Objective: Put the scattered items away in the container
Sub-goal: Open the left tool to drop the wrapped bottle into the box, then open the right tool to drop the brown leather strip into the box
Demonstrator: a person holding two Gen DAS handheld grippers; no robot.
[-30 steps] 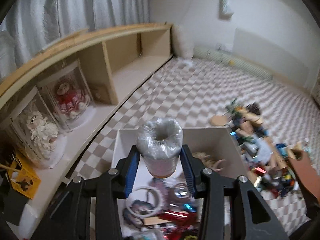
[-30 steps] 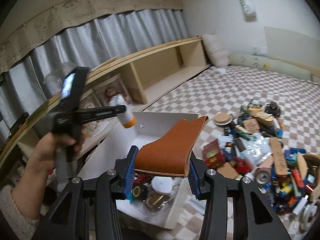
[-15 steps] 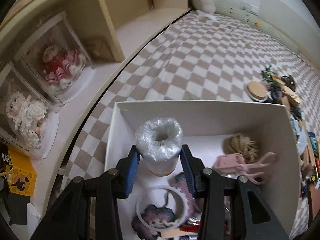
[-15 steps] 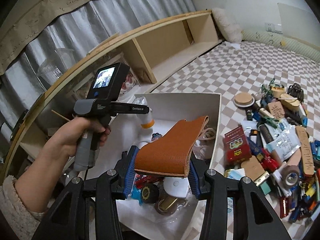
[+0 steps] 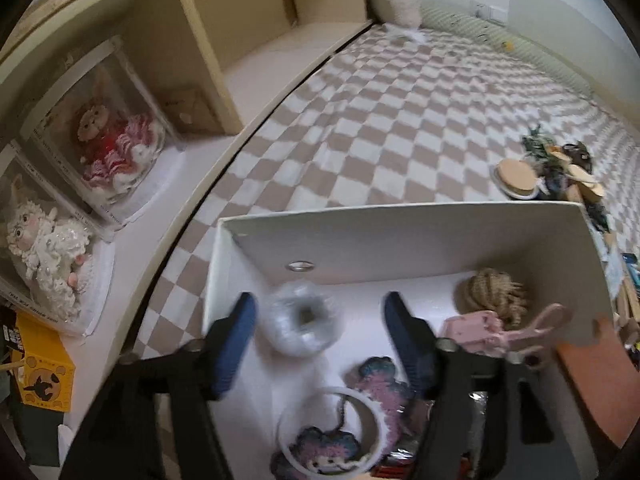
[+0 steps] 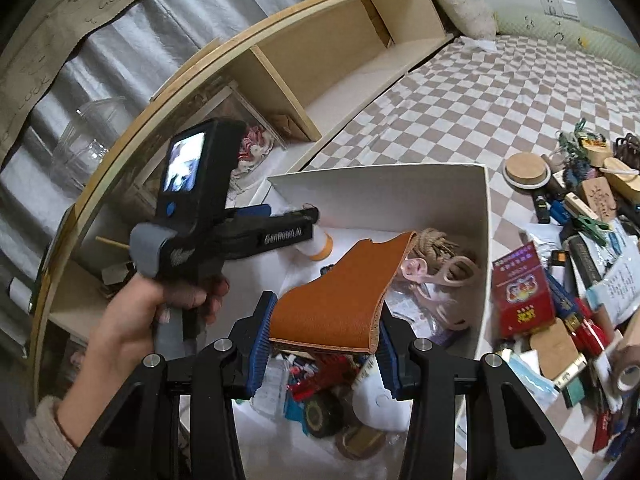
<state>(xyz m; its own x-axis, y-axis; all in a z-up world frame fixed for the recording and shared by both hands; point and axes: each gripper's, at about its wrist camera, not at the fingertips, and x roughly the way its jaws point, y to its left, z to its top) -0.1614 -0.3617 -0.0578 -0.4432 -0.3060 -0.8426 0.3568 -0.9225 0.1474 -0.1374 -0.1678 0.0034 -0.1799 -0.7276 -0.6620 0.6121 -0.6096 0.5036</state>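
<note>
Left gripper (image 5: 318,334) stood spread wide over the white box (image 5: 400,236), blue pads clear of the plastic-wrapped bottle (image 5: 303,318) on both sides, nothing held; bottle lay between the fingers, nearer the left pad (image 5: 234,344), blurred, its wrapped top facing the camera, inside the box near the far wall. Ahead and right of the right pad lay a coil of jute twine (image 5: 494,292) and pink scissors (image 5: 532,330) against the right side of the box; just below the fingers sat a white ring (image 5: 332,428) over a knitted pink-and-blue patch (image 5: 380,380). Right gripper (image 6: 323,342) stayed clamped on a folded tan leather piece (image 6: 344,292), pinched between both blue pads and jutting forward and up past the fingertips, over the box interior. Only from the right wrist view could be seen the left hand (image 6: 168,300) gripping the left tool's handle, the bottle's orange band (image 6: 322,246) just under that tool's tip, and, below the fingers, a white mask (image 6: 378,404), a black tape roll (image 6: 320,412) and red odds and ends in the near part of the box. To the right of the fingers, outside the box wall, lay the scattered pile on the checkered mat (image 6: 472,92): a red packet (image 6: 522,296), a round wooden lid (image 6: 526,172), a tape roll (image 6: 624,368). Only the left wrist view showed the boxed dolls (image 5: 112,148) on the shelf, left of the fingers.
</note>
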